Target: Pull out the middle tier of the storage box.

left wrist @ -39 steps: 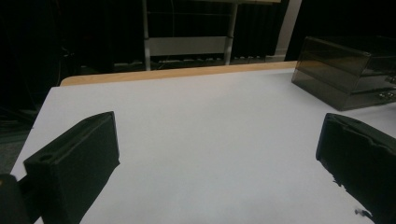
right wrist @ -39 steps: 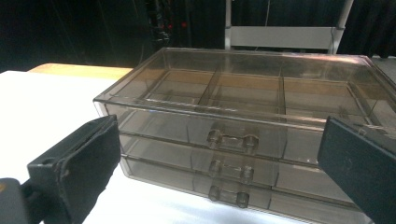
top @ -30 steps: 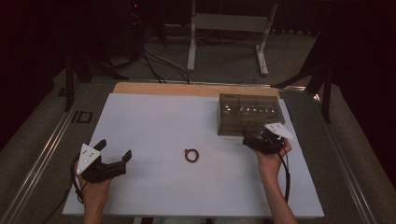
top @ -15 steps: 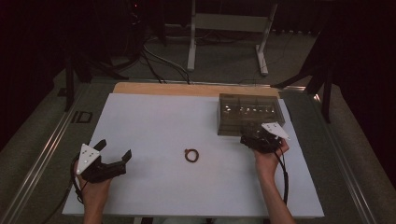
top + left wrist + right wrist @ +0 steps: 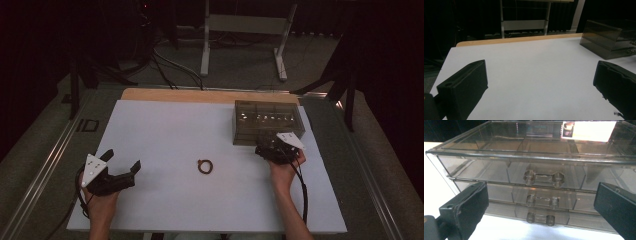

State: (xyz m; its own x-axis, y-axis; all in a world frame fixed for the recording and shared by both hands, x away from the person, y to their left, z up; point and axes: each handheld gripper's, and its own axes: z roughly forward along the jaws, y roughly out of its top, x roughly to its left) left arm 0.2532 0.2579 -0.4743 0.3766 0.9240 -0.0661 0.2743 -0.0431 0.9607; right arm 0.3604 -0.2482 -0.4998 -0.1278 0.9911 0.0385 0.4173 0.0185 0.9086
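A smoky see-through drawer box [image 5: 267,121] stands at the back right of the white table [image 5: 170,130]. My right gripper [image 5: 263,148] is open just in front of it. In the right gripper view the open gripper [image 5: 541,192] faces the box front [image 5: 499,170], which has three drawers: a top handle [image 5: 544,178], a middle handle [image 5: 541,201] and a bottom handle [image 5: 541,218]. A small dark ring [image 5: 204,166] lies on the table's middle. My left gripper [image 5: 122,161] rests open at the front left, with only bare table between its fingers [image 5: 464,85].
A wooden strip [image 5: 200,96] runs along the table's far edge. Metal rails [image 5: 45,170] flank the table. Beyond the table are a white stand [image 5: 245,30], cables and dark floor. The drawer box [image 5: 610,37] sits far right in the left gripper view.
My right gripper has shifted a little to the left along the front of the drawer box. The left gripper and the ring have stayed put.
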